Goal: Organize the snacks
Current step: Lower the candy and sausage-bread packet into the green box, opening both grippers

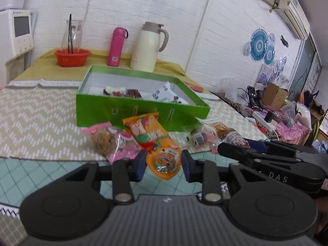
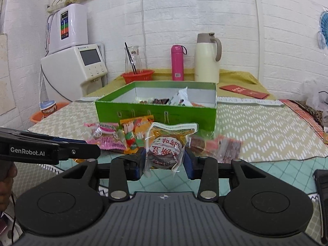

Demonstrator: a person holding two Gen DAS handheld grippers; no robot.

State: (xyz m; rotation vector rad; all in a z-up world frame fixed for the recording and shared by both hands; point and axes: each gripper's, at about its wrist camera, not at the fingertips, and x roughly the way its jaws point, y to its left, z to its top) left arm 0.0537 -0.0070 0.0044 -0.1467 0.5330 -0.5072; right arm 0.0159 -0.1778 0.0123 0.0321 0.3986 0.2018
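My left gripper (image 1: 164, 162) is shut on a small orange snack packet (image 1: 165, 167), held just above the table's teal front strip. My right gripper (image 2: 165, 162) is shut on a clear vacuum pack (image 2: 167, 143) with a round brown snack inside, held upright. Behind both stands the open green box (image 1: 141, 110) (image 2: 155, 113) with several snacks in it. Loose packets lie in front of it: a pink one (image 1: 110, 141) (image 2: 106, 137), an orange-and-red one (image 1: 145, 131) (image 2: 135, 132), and clear-wrapped ones (image 1: 205, 138) (image 2: 221, 145). Each gripper shows side-on in the other's view (image 1: 222, 148) (image 2: 96, 152).
At the back stand a pink bottle (image 2: 177, 62), a cream jug (image 2: 207, 59) and a red basket (image 2: 137, 76) holding a glass carafe. A white dispenser (image 2: 82, 65) is far left. A red envelope (image 2: 244, 91) lies right of the box. A cluttered table (image 1: 276, 110) sits further right.
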